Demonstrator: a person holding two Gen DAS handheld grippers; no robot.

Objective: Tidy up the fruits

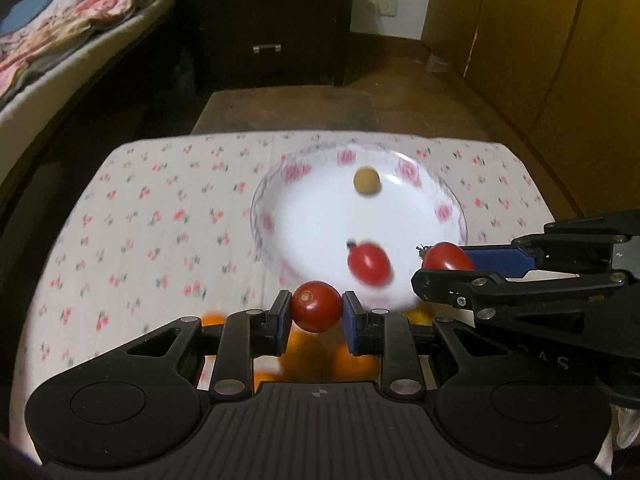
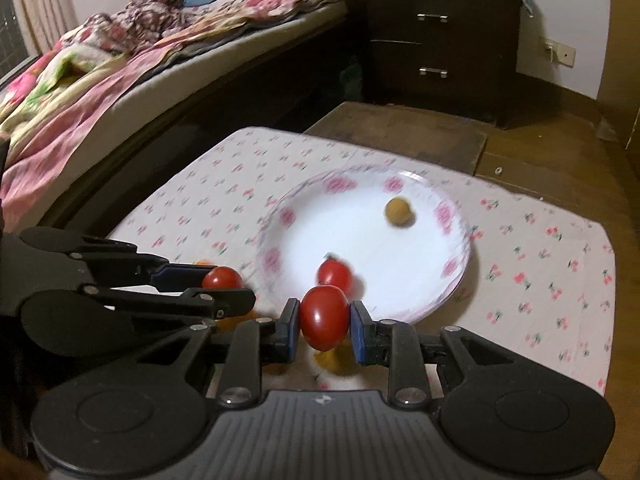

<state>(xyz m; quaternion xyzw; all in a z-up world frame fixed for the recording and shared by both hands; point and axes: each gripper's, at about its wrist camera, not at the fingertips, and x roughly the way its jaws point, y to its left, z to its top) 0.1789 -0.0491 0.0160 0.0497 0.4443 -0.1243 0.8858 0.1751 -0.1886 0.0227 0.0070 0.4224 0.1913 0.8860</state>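
left wrist view: the left gripper (image 1: 316, 307) is clamped on a round red tomato (image 1: 316, 306), both blue pads pressed against its sides, and it hangs over the near rim of the white floral plate (image 1: 280, 196). the right gripper (image 1: 448, 268) enters from the right edge and is likewise clenched on a second red tomato (image 1: 448, 257), held just above the plate's near-right rim. in the right wrist view that second tomato (image 2: 324, 317) sits squarely between the pads, slightly oval and tilted. resting on the plate are a third red tomato (image 1: 370, 267) near the front and a small tan round fruit (image 1: 366, 179) toward the far side, well apart from each other. several orange fruits (image 1: 352, 362) lie on the flowered tablecloth (image 1: 140, 220) beneath the left gripper, partly hidden by its frame; their count cannot be told. the step in hand appears to be carrying both tomatoes to the plate. procedure, as a judgement: keep both grips firm but do not squeeze harder, since the skins are thin; bring each tomato over a bare area of the plate, clear of the fruit already there; lower until close to the surface before releasing, as round fruit will likely roll on the smooth plate; keep the two grippers apart to avoid collision.
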